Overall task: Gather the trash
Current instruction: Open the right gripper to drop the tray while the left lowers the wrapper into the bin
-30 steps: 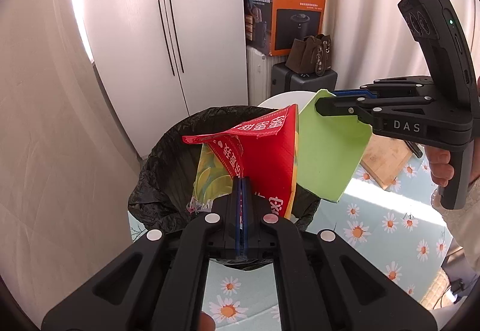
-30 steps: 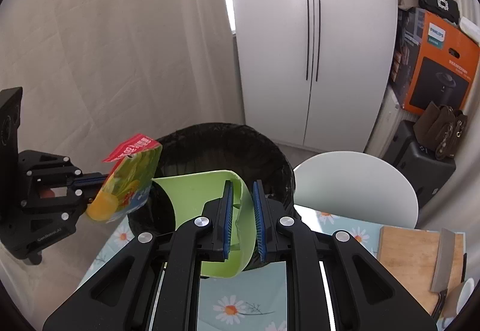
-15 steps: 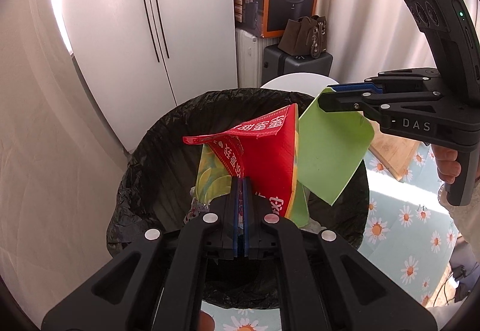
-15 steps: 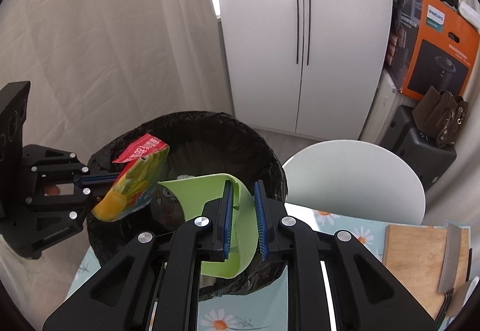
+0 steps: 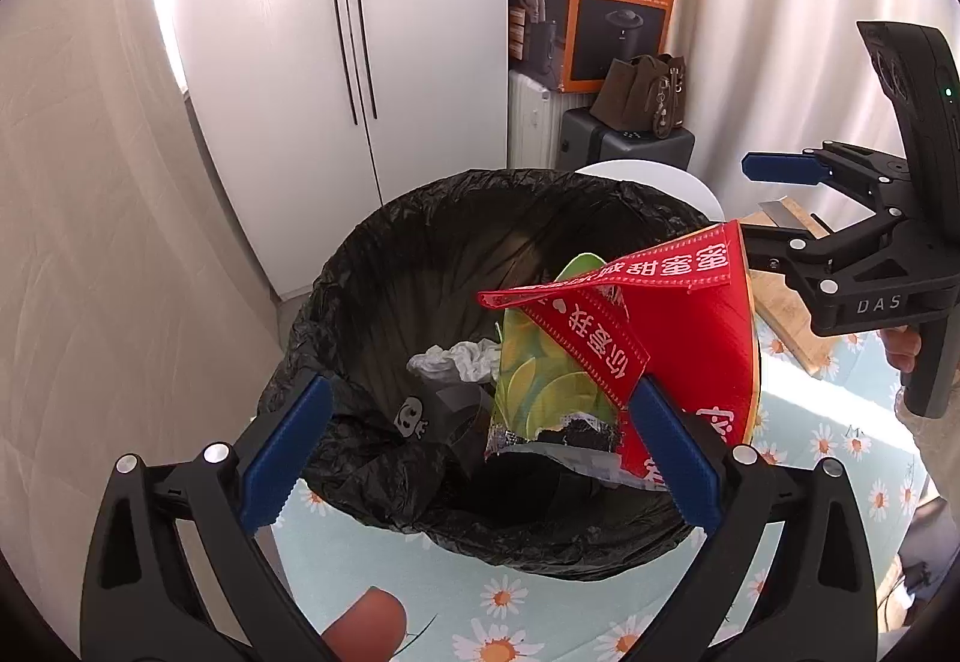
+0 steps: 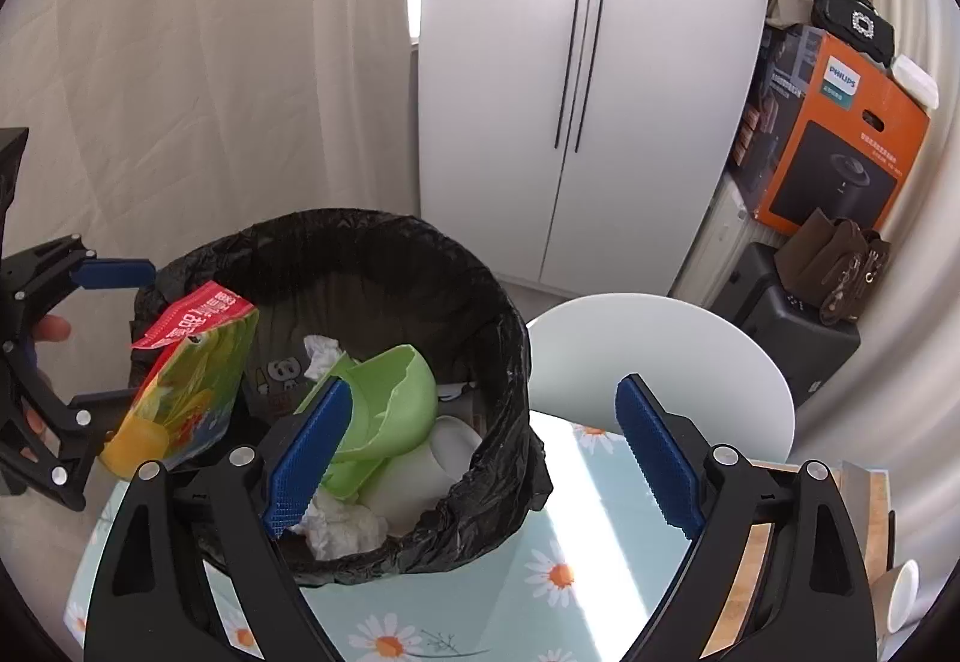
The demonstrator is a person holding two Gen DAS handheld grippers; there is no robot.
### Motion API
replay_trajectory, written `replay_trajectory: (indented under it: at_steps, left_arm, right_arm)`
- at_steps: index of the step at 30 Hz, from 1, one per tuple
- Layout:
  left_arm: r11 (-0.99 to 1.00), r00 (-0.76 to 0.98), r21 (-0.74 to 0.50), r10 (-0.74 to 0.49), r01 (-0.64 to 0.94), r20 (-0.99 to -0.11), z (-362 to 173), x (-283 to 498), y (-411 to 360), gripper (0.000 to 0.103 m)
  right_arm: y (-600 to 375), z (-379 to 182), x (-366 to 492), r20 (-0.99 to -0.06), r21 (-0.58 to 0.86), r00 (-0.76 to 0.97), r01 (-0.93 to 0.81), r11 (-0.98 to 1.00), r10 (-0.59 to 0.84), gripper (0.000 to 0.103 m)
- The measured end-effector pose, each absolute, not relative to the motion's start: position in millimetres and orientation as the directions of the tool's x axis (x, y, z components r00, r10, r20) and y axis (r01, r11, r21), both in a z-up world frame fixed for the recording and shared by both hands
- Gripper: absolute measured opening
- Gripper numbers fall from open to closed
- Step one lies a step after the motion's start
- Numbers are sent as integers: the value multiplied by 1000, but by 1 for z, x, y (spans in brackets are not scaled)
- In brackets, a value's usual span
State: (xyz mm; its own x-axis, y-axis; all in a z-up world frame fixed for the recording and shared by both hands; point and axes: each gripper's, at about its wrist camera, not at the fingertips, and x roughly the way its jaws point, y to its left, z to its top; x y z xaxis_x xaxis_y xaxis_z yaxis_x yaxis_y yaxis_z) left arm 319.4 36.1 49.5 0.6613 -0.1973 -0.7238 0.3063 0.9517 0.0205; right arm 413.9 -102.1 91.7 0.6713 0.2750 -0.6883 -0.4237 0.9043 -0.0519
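Jaws of both grippers gape over the bin (image 6: pixel 516 338), snack packet (image 5: pixel 624 356) against left gripper (image 5: pixel 480 446).

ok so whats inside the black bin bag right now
Inside the black bin bag: a green bowl, crumpled white tissues, a white cup and a printed wrapper. The red snack packet hangs over the opening. Anything beneath is covered.

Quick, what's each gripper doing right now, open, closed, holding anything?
Left gripper: open, the red and yellow-green snack wrapper leaning on one finger, not clamped.
Right gripper: open, holding nothing.
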Motion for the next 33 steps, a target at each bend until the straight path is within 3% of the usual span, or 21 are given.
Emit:
replay_trajectory:
  at_steps: [6,20,33]
  left_arm:
    - [967,686,71,-122,246,-717,52,299,35,97]
    - [985,689,26,-101,172,-718,45,296,35,97]
    - [983,662,119,-5,142,-750,9,327,36,97]
  right_arm:
    - [-111,92,396,-693,-44,667,-420,907,275,86]
    - [-117,104,377,-671,60,642,-451,890,371,87]
    - [-114,69,407,-723,110,594,-406,907,353,87]
